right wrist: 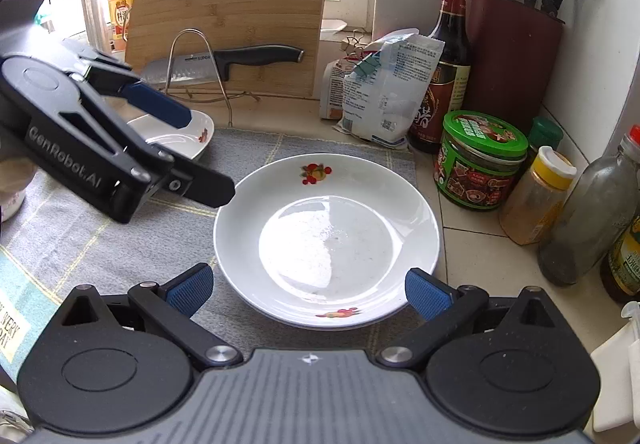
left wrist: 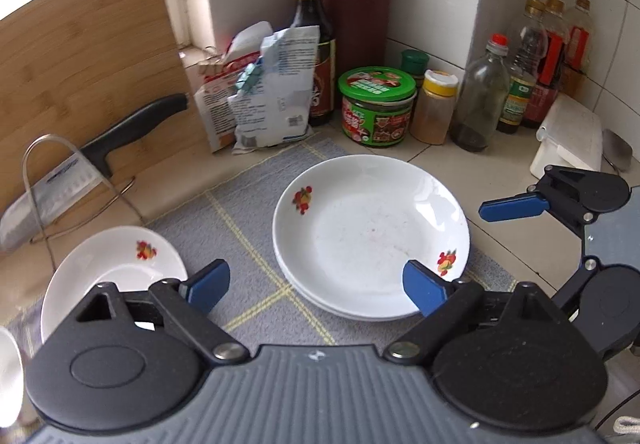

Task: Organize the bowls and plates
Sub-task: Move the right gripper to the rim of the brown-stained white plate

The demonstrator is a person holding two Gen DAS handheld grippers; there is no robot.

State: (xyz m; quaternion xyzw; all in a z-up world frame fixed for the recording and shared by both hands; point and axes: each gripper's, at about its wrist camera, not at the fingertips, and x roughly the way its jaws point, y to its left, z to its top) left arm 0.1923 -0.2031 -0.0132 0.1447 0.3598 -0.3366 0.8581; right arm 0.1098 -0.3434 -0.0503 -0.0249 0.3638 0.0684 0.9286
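Observation:
A stack of white plates [left wrist: 372,236] with red fruit prints lies on the grey checked mat [left wrist: 240,212], also seen in the right wrist view as plates [right wrist: 326,240]. A smaller white dish [left wrist: 116,268] of the same pattern sits at the mat's left, shown as dish [right wrist: 176,136] partly behind my left gripper's fingers. My left gripper [left wrist: 318,286] hangs open and empty above the mat, just near-left of the stack. My right gripper [right wrist: 310,290] is open too, its fingers either side of the stack's near rim without pressing on it.
A wooden cutting board [right wrist: 232,4] leans at the back with a knife [right wrist: 224,60] on a wire rack. Snack bags [right wrist: 384,84], a dark sauce bottle [right wrist: 448,56], a knife block [right wrist: 512,56], a green-lidded jar [right wrist: 480,160] and several bottles [left wrist: 520,76] crowd the back and right. A white cup [left wrist: 8,372] stands far left.

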